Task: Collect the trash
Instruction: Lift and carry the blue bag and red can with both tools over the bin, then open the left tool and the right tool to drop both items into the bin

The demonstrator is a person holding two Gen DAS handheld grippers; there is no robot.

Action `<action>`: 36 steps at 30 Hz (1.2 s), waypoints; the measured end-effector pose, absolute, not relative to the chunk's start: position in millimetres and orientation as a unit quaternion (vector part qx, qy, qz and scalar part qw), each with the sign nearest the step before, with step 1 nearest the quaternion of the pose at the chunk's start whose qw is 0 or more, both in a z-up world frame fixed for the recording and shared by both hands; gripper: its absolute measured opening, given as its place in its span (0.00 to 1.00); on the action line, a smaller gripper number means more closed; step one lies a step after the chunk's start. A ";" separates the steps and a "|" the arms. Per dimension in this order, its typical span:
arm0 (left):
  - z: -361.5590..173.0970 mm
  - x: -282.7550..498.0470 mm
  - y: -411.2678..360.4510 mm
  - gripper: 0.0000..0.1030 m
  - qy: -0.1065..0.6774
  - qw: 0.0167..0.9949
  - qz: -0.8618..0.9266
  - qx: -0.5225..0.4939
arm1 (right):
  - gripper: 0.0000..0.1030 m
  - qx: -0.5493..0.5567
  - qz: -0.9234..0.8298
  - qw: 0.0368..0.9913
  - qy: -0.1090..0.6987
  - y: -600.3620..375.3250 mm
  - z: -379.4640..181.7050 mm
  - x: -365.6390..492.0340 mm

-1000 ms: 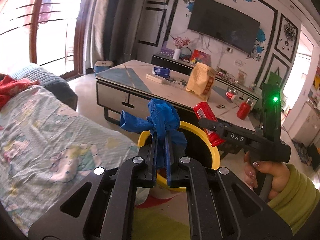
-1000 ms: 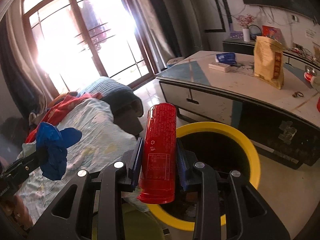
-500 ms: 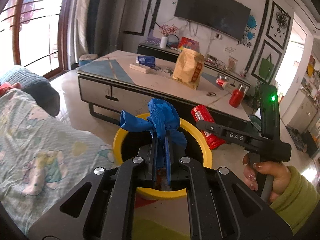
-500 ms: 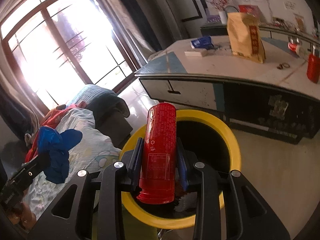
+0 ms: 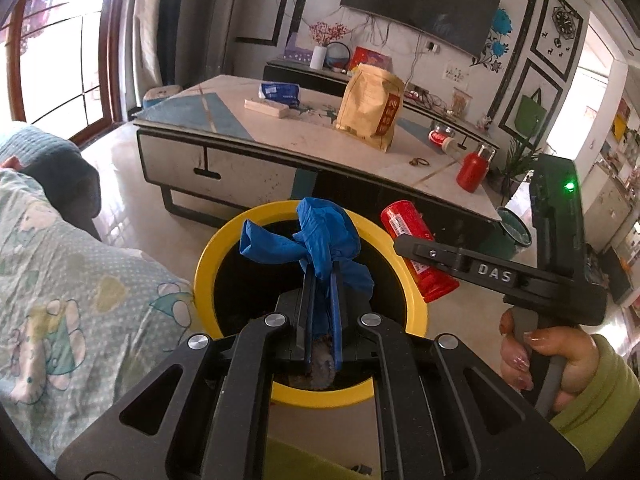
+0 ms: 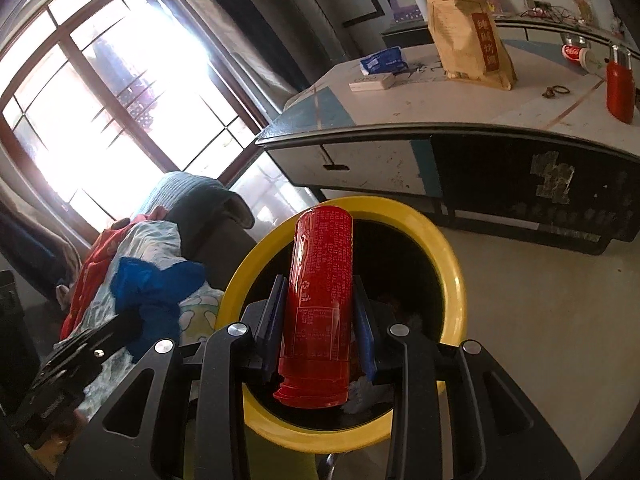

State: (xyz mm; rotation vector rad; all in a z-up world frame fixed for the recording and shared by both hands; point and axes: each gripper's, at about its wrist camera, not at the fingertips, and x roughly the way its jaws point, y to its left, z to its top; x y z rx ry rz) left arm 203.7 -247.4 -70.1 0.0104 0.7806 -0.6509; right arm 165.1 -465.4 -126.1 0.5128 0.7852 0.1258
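Left gripper (image 5: pixel 320 280), bottom centre of the left wrist view: jaws pinched tight on a crumpled blue plastic glove (image 5: pixel 316 240), which bunches above the fingertips and hangs over the mouth of the round yellow-rimmed black bin (image 5: pixel 208 264).

Right gripper (image 6: pixel 318 312), bottom centre of the right wrist view: jaws clamped on the sides of a red cylindrical plastic bottle (image 6: pixel 320 280), neck end toward the camera, base pointing away. Bottle sits over the bin's (image 6: pixel 452 280) opening. Some pale scraps are visible inside the bin; can't identify them. In the left wrist view the same bottle (image 5: pixel 416 248) shows at centre right, just above the bin's right rim, with a hand (image 5: pixel 548 356) in a green sleeve on the gripper handle.

Left side of both frames: bed with a pale cartoon-print sheet (image 5: pixel 72 280), touching or just beside the bin.

Behind the bin: low white and blue coffee table (image 5: pixel 256 136) carrying a tan paper bag (image 5: pixel 370 106), a blue tissue pack (image 5: pixel 279 93) and a red flask (image 5: pixel 472 170).

Far wall, upper centre: dark television (image 5: pixel 420 10).
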 end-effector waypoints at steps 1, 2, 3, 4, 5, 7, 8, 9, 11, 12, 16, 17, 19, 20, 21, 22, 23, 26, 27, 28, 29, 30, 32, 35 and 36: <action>-73.1 206.7 -248.5 0.03 0.378 0.872 -0.311 0.005 | 0.29 0.247 0.063 0.890 0.379 -464.7 -126.0 165.6; -74.3 208.8 -249.4 0.03 0.380 0.872 -0.310 0.004 | 0.29 0.247 0.067 0.889 0.381 -464.2 -126.2 166.7; -76.1 211.0 -250.2 0.03 0.382 0.870 -0.310 0.003 | 0.29 0.248 0.071 0.888 0.382 -463.5 -126.3 167.0; -78.6 213.3 -250.4 0.03 0.385 0.869 -0.311 0.003 | 0.29 0.248 0.073 0.887 0.383 -462.9 -126.3 167.5; -80.5 215.1 -251.1 0.03 0.387 0.868 -0.311 0.003 | 0.29 0.247 0.076 0.887 0.383 -461.6 -126.3 167.7; -84.9 220.1 -253.3 0.04 0.393 0.866 -0.311 0.004 | 0.30 0.246 0.081 0.886 0.385 -460.2 -126.8 168.5; -86.1 221.0 -254.8 0.04 0.395 0.865 -0.310 0.004 | 0.30 0.246 0.082 0.885 0.386 -459.7 -127.4 169.0; -87.4 223.8 -256.0 0.04 0.397 0.864 -0.309 0.004 | 0.30 0.246 0.082 0.884 0.388 -459.7 -128.5 169.5; -90.1 228.8 -257.9 0.04 0.402 0.861 -0.310 0.003 | 0.30 0.246 0.085 0.882 0.392 -458.6 -130.5 170.2; -91.6 231.3 -259.4 0.04 0.405 0.860 -0.311 0.005 | 0.30 0.246 0.084 0.882 0.393 -458.9 -131.2 170.3; -93.5 238.5 -262.4 0.06 0.409 0.859 -0.308 0.010 | 0.31 0.252 0.083 0.879 0.397 -458.9 -134.7 171.1; -93.4 240.3 -262.6 0.11 0.409 0.859 -0.308 0.009 | 0.31 0.254 0.083 0.878 0.398 -459.3 -135.7 171.5; -92.6 239.0 -263.0 0.17 0.409 0.861 -0.304 0.007 | 0.34 0.255 0.082 0.877 0.399 -459.8 -136.7 171.9; -92.9 240.1 -262.6 0.20 0.409 0.860 -0.304 0.006 | 0.37 0.256 0.080 0.877 0.399 -460.2 -137.0 171.5; -92.6 241.0 -262.0 0.22 0.409 0.861 -0.302 0.006 | 0.41 0.256 0.079 0.877 0.398 -460.4 -136.7 170.7; -92.1 241.5 -261.1 0.27 0.409 0.861 -0.303 0.004 | 0.42 0.255 0.078 0.878 0.398 -460.5 -136.3 169.8; -91.4 241.3 -259.8 0.32 0.409 0.861 -0.301 0.002 | 0.42 0.253 0.076 0.879 0.398 -460.9 -135.7 168.6; -88.6 239.7 -254.9 0.46 0.408 0.863 -0.297 -0.009 | 0.49 0.242 0.072 0.883 0.396 -460.5 -131.2 162.8; -86.8 237.9 -252.1 0.48 0.407 0.865 -0.294 -0.011 | 0.53 0.234 0.067 0.886 0.394 -460.2 -128.9 159.9; -85.2 237.6 -249.9 0.54 0.406 0.866 -0.292 -0.012 | 0.59 0.222 0.060 0.891 0.391 -459.3 -126.2 156.7; -83.8 236.3 -247.2 0.60 0.404 0.867 -0.290 -0.014 | 0.62 0.203 0.052 0.898 0.386 -456.4 -120.7 151.5; -81.5 233.9 -242.4 0.63 0.402 0.870 -0.286 -0.017 | 0.67 0.193 0.050 0.902 0.383 -455.4 -118.4 148.7; -78.7 231.9 -234.4 0.77 0.400 0.872 -0.280 -0.025 | 0.75 0.163 0.049 0.911 0.375 -447.9 -110.5 139.7; -73.1 227.4 -220.0 0.86 0.396 0.878 -0.266 -0.031 | 0.86 0.134 0.041 0.920 0.366 -439.3 -103.8 126.2; -71.4 225.1 -215.2 0.87 0.394 0.880 -0.264 -0.031 | 0.87 0.130 0.042 0.922 0.363 -437.2 -102.3 122.5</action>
